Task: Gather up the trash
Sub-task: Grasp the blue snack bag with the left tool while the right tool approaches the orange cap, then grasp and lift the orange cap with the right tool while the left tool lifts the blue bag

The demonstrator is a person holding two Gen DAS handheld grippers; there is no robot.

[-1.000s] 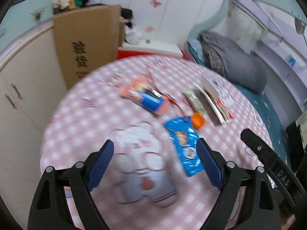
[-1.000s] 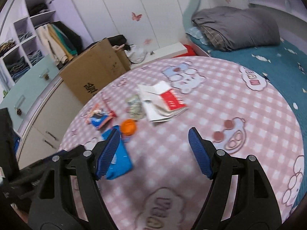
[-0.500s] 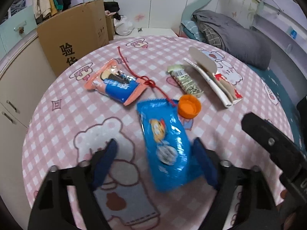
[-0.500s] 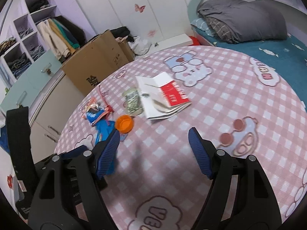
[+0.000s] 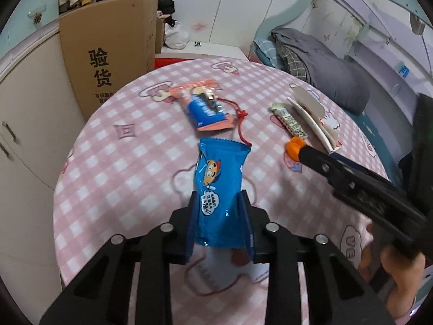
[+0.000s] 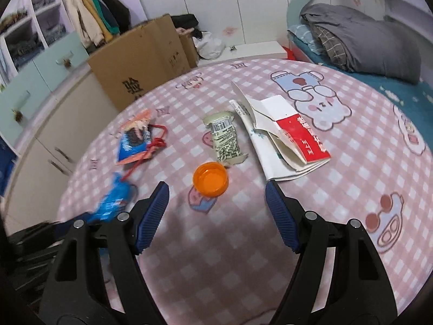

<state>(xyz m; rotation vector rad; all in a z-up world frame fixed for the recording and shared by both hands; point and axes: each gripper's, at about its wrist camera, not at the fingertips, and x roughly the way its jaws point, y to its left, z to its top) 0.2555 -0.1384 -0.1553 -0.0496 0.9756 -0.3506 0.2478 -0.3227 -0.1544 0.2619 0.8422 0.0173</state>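
My left gripper (image 5: 219,203) is shut on a blue snack wrapper (image 5: 220,178) and holds its near end over the pink checked table (image 5: 135,168). The wrapper also shows blurred at the left of the right wrist view (image 6: 113,203). My right gripper (image 6: 216,192) is open and empty, just short of an orange bottle cap (image 6: 210,179). The cap shows in the left wrist view (image 5: 293,147) at the right gripper's tip. An orange-and-blue wrapper with a red string (image 6: 136,142), a green-white wrapper (image 6: 226,139) and a torn white-and-red paper box (image 6: 284,135) lie on the table.
A cardboard box (image 6: 140,67) stands behind the table's far left edge. Cream cabinets (image 5: 27,124) run along the left. A bed with a grey blanket (image 6: 365,38) is at the right. The orange-and-blue wrapper (image 5: 208,108) lies beyond the held one.
My left gripper has closed on the blue wrapper, which was lying between its open fingers. My right gripper has moved forward toward the orange cap and stays open.
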